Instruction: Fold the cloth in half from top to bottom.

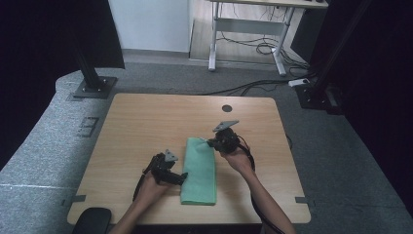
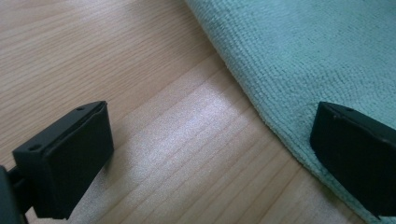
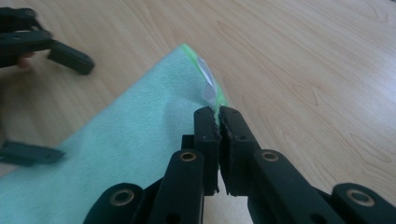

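Observation:
A folded green cloth (image 1: pixel 198 170) lies lengthwise on the wooden table (image 1: pixel 146 122). My right gripper (image 1: pixel 213 142) is at the cloth's far right corner, a little above the tabletop. In the right gripper view its jaws (image 3: pixel 218 116) are shut on the cloth's edge (image 3: pixel 116 140), just below a small white tag (image 3: pixel 208 84), and the corner is raised. My left gripper (image 1: pixel 182 178) rests low at the cloth's left edge and is open. In the left gripper view (image 2: pixel 210 140) one jaw is over bare wood and the other over the cloth (image 2: pixel 303 46), with nothing pinched.
A dark round hole (image 1: pixel 227 108) marks the table's far side. A black rounded object (image 1: pixel 92 220) sits at the near left corner. Beyond the table are black stand bases (image 1: pixel 95 87), a desk frame (image 1: pixel 248 29) and floor cables (image 1: pixel 263 48).

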A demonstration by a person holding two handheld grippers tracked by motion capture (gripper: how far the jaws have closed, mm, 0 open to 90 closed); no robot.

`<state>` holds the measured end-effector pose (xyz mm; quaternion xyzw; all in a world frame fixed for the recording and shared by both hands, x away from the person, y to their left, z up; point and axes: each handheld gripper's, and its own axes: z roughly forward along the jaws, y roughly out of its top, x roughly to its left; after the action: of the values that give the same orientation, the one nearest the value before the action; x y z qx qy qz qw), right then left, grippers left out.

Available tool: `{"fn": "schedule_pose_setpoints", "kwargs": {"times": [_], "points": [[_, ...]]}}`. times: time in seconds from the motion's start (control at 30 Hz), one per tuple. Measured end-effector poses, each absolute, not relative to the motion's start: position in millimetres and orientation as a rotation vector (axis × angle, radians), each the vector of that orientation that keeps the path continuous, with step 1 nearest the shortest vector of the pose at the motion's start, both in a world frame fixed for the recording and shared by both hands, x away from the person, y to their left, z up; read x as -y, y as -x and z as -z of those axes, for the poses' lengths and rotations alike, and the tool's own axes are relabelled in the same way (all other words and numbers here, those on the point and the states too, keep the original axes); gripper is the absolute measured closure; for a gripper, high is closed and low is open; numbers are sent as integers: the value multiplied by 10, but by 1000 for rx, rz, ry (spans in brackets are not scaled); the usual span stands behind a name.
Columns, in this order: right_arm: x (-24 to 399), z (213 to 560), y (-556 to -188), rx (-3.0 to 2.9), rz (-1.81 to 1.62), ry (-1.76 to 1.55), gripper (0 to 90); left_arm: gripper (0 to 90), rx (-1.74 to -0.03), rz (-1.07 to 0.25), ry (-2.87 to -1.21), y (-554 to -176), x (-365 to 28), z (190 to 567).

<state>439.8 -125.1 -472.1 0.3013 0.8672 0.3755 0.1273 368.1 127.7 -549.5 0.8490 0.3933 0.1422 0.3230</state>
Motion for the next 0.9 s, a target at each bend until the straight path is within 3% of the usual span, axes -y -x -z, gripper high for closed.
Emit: {"fn": "schedule_pose_setpoints", "kwargs": {"times": [0.5,0.9], "points": [[1344,4621,-3868,-2562,-1200,-747,856,0,-1044,-377,-2223,-3673,-1271,5495],[1387,4742,-3483,-2637,-1186,-729,855,0,-1056,-382,-2219,-3664,-1268,5495]]}}
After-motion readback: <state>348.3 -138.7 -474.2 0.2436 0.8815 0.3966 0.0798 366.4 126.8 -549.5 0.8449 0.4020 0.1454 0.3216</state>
